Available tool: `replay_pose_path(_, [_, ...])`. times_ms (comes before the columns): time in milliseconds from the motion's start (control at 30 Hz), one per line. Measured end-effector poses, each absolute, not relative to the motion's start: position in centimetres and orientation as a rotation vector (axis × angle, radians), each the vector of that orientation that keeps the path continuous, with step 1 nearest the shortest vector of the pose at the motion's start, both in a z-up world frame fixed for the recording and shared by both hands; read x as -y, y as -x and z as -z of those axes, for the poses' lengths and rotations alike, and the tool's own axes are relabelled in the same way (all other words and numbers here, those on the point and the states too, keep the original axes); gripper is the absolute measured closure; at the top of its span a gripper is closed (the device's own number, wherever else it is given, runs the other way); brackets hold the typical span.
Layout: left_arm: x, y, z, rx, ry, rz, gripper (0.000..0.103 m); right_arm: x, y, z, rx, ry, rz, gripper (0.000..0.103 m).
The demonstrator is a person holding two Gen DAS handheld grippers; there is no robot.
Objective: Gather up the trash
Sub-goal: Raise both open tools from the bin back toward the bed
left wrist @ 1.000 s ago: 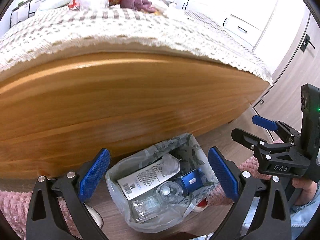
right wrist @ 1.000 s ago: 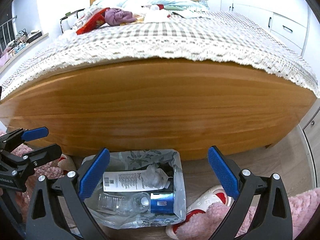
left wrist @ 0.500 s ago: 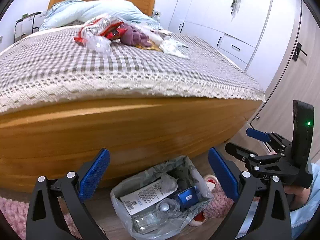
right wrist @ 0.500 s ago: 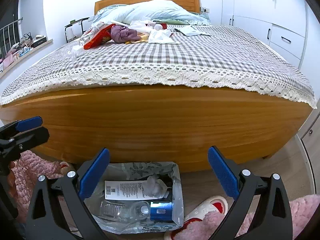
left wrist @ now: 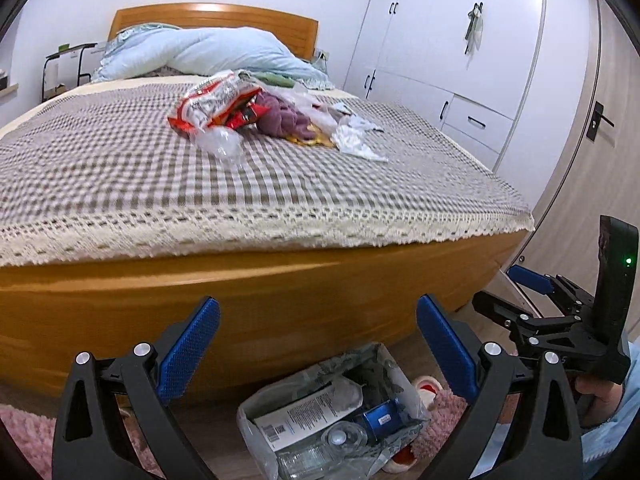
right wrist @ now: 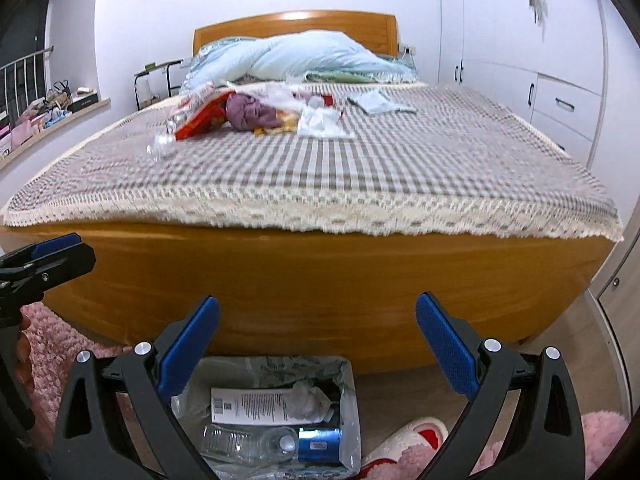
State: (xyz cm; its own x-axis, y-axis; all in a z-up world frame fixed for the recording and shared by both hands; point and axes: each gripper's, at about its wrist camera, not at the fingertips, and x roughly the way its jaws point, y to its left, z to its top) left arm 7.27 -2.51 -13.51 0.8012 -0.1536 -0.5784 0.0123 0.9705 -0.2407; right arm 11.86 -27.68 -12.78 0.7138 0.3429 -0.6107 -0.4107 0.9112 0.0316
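Note:
A pile of trash lies mid-bed: a red and white snack bag (left wrist: 216, 106) (right wrist: 200, 118), a clear plastic bottle (left wrist: 218, 142) (right wrist: 160, 146), white crumpled wrappers (left wrist: 354, 140) (right wrist: 320, 124) and a purple cloth (left wrist: 280, 118) (right wrist: 250, 112). A trash bag (left wrist: 332, 416) (right wrist: 272, 412) stands open on the floor at the foot of the bed, holding a white box, a clear bottle and a blue can. My left gripper (left wrist: 318, 354) and right gripper (right wrist: 318, 348) are both open and empty above the bag, level with the footboard. Each also shows in the other's view, the right one (left wrist: 520, 300) and the left one (right wrist: 48, 256).
The wooden footboard (right wrist: 320, 280) is right ahead, under a checked bedspread with lace edge (left wrist: 240, 216). A blue pillow (right wrist: 304, 56) lies at the headboard. White wardrobes (left wrist: 460, 60) stand at the right. A pink rug (right wrist: 52, 340) and slippers (right wrist: 404, 444) lie on the floor.
Both grippers have risen from low over the trash bag, so the bed top and the trash pile now show fully. Both stayed open and empty.

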Motion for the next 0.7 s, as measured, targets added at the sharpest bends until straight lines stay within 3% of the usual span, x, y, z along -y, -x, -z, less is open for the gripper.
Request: replay_pose_path(700, [0.8,-7.4,8.6,-0.464,0.161,0.039,0.008,26.5,-13.4,7.9,-0.46,0.127,-0.441,0.009])
